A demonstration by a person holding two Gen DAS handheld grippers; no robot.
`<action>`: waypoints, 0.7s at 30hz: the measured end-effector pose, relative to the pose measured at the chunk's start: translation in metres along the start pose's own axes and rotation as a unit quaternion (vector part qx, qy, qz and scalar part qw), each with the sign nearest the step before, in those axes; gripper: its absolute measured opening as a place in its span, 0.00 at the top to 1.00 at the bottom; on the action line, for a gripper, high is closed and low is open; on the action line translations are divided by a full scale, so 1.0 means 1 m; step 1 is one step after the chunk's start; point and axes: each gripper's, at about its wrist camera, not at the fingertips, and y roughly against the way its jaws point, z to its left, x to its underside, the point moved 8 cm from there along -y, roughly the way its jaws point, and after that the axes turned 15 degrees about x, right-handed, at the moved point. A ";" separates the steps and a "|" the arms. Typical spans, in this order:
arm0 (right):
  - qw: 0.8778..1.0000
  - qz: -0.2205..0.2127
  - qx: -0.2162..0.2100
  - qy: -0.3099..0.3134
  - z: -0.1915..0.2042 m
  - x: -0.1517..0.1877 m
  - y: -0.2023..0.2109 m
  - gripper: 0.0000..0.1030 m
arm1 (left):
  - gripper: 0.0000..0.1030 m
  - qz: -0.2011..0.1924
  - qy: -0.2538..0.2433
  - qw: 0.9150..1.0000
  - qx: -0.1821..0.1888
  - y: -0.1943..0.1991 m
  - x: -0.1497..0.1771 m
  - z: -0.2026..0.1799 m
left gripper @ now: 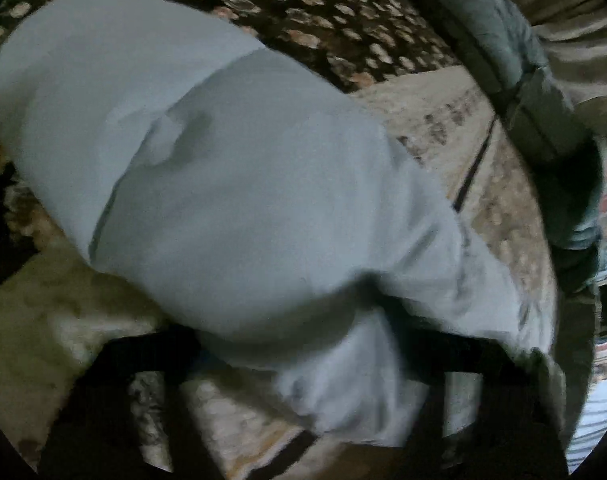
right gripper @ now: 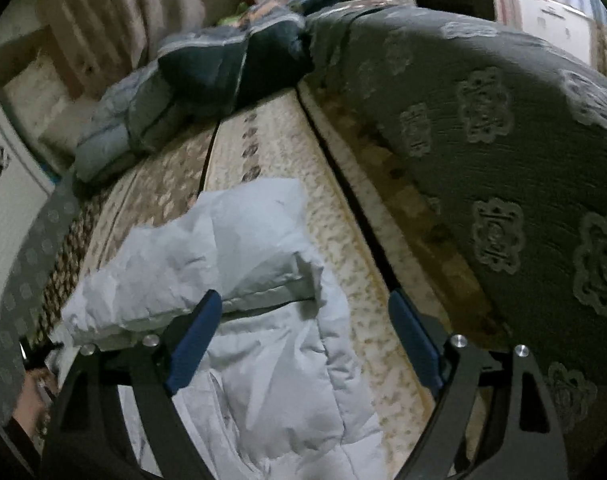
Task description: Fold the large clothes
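A large pale blue garment lies spread on the patterned bed cover and fills most of the blurred left wrist view. My left gripper is low over its near edge; the dark fingers stand wide apart with cloth draped between them, and I cannot tell whether they hold it. In the right wrist view the same garment lies crumpled with a folded flap. My right gripper is open, its blue pads wide apart just above the garment's near part, holding nothing.
A beige patterned bed cover lies under the garment. A dark grey patterned blanket is heaped at the right. A pile of blue-grey bedding sits at the far end. A dark brown flowered blanket lies behind the garment.
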 end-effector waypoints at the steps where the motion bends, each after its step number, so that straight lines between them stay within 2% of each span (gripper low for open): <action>1: 1.000 0.001 -0.003 0.001 0.002 -0.001 -0.002 0.17 | 0.85 -0.008 -0.007 1.000 0.006 0.001 -0.005 -0.008; 2: 1.000 0.001 -0.005 0.000 0.003 -0.003 -0.005 0.17 | 0.92 -0.017 -0.022 1.000 0.003 0.004 -0.009 -0.018; 3: 1.000 0.000 -0.005 -0.001 0.003 -0.005 -0.006 0.17 | 0.94 -0.036 -0.049 0.998 -0.006 0.010 -0.014 -0.033; 5: 1.000 -0.001 -0.006 -0.006 0.002 -0.009 -0.008 0.17 | 0.95 -0.063 -0.083 0.995 -0.009 0.021 -0.023 -0.061; 7: 1.000 -0.003 -0.008 -0.012 0.001 -0.013 -0.009 0.17 | 0.96 -0.086 -0.123 0.989 0.004 0.033 -0.028 -0.100; 11: 1.000 -0.007 -0.015 -0.021 -0.001 -0.018 -0.007 0.17 | 0.97 -0.089 -0.221 0.969 0.067 0.049 -0.011 -0.200; 13: 0.999 -0.009 -0.020 -0.025 -0.001 -0.021 -0.005 0.17 | 0.97 -0.066 -0.252 0.956 0.138 0.058 0.018 -0.261; 14: 0.999 -0.010 -0.021 -0.027 -0.001 -0.021 -0.004 0.17 | 0.97 -0.059 -0.268 0.949 0.156 0.061 0.032 -0.281; 17: 0.999 -0.015 -0.024 -0.033 -0.003 -0.023 0.001 0.17 | 0.97 0.001 -0.340 0.915 0.215 0.060 0.109 -0.352; 19: 0.999 -0.015 -0.025 -0.038 -0.005 -0.024 0.002 0.17 | 0.92 0.078 -0.377 0.894 0.231 0.040 0.182 -0.381; 20: 0.999 -0.014 -0.026 -0.040 -0.005 -0.023 0.002 0.17 | 0.75 0.114 -0.390 0.885 0.228 0.030 0.210 -0.385; 21: 0.999 -0.012 -0.027 -0.042 -0.006 -0.022 0.002 0.17 | 0.53 0.179 -0.427 0.862 0.204 0.012 0.257 -0.384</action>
